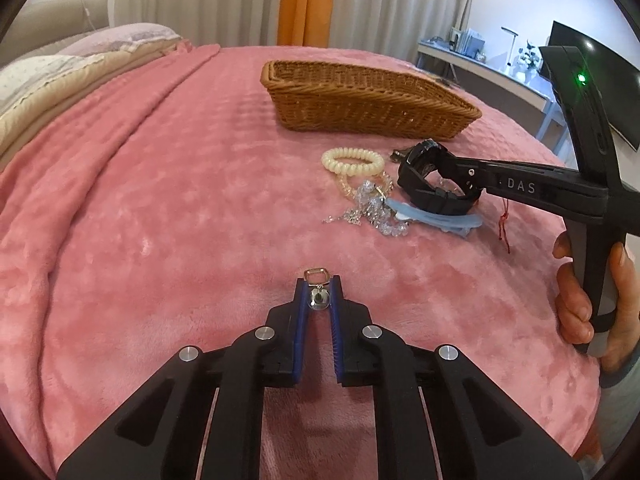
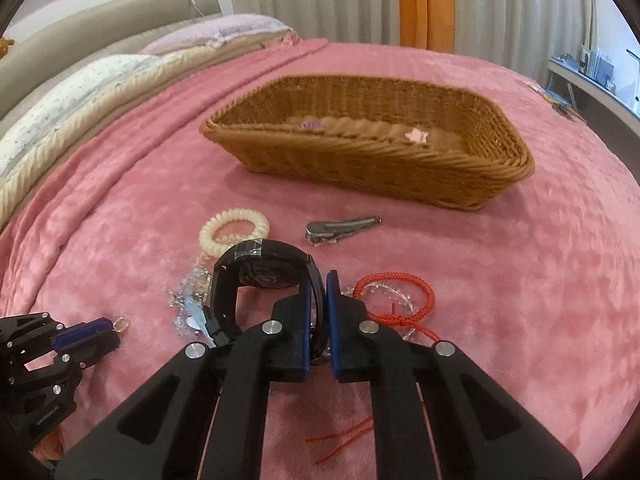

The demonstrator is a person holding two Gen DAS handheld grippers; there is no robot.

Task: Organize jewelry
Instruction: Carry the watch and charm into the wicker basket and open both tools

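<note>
My left gripper (image 1: 318, 284) is shut on a small silver ring charm (image 1: 317, 278), held low over the pink blanket; it also shows in the right wrist view (image 2: 114, 326). My right gripper (image 2: 319, 284) is shut on the strap of a black watch (image 2: 264, 268), seen in the left wrist view (image 1: 432, 178) too. A wicker basket (image 2: 360, 160) stands beyond, holding a purple piece (image 2: 312, 125) and a pink star (image 2: 417, 136). A cream spiral bracelet (image 2: 234, 232), a crystal chain heap (image 1: 368, 204), a red cord bracelet (image 2: 394, 300) and a metal clip (image 2: 340, 230) lie on the blanket.
A pale blue item (image 1: 440, 220) lies under the watch. Pillows (image 2: 80, 88) are at the far left. A desk with a monitor (image 1: 560, 64) stands off the bed's right edge. Curtains hang behind.
</note>
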